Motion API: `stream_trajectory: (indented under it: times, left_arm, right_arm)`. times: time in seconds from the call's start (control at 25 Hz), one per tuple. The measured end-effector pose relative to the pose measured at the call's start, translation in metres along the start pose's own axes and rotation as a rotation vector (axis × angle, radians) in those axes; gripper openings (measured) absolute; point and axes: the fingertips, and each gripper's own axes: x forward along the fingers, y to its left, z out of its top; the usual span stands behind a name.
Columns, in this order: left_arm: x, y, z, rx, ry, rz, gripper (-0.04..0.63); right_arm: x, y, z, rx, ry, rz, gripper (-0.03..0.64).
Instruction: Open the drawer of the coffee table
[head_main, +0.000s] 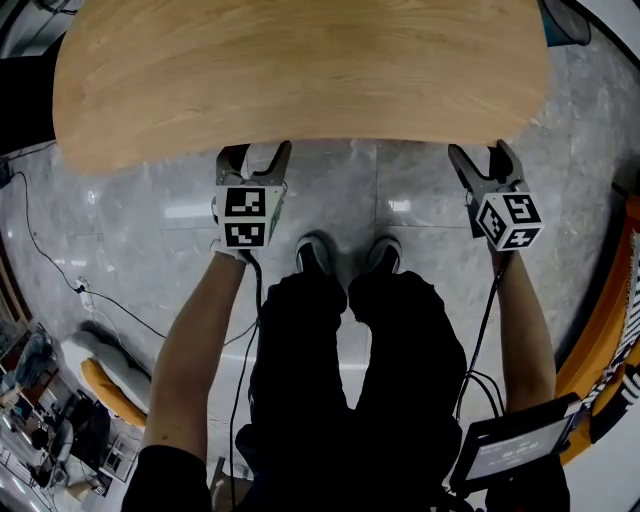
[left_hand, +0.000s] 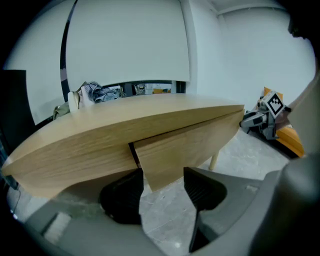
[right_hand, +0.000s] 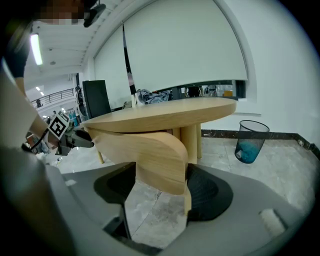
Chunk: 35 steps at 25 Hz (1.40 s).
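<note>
The light wooden coffee table (head_main: 300, 70) fills the top of the head view, and its top hides the drawer there. My left gripper (head_main: 255, 165) and right gripper (head_main: 485, 165) both reach under its near edge. In the left gripper view the drawer front (left_hand: 185, 145) hangs under the tabletop, and its lower left corner lies between the open jaws of the left gripper (left_hand: 162, 192). In the right gripper view the drawer's curved end (right_hand: 160, 155) stands between the wide-open jaws of the right gripper (right_hand: 161, 185). It is close to the right pad (right_hand: 200, 187).
The person's shoes (head_main: 315, 255) stand on the grey tiled floor between the arms. A cable (head_main: 60, 270) runs over the floor at the left. Behind the table's legs (right_hand: 190, 140) stands a dark mesh bin (right_hand: 251, 141). An orange object (head_main: 600, 330) lines the right side.
</note>
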Motion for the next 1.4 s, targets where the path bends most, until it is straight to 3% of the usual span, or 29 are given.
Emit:
stream_trajectory:
  times: [0.2,0.48,1.4]
  left_arm:
    - [-0.002,-0.003,0.004,-0.075,0.005,-0.025,0.258]
    - [-0.007,-0.005,-0.001,-0.104,0.041,-0.015,0.259]
    - [-0.056,-0.042,-0.055,-0.174,0.223,-0.036,0.259]
  right_arm:
    - [-0.001,0.0,0.003,0.053,-0.023,0.001,0.325]
    - [-0.007,0.006,0.001,0.121,-0.035,-0.011,0.347]
    - [-0.056,0.039,-0.043,0.157,0.109,0.043,0.351]
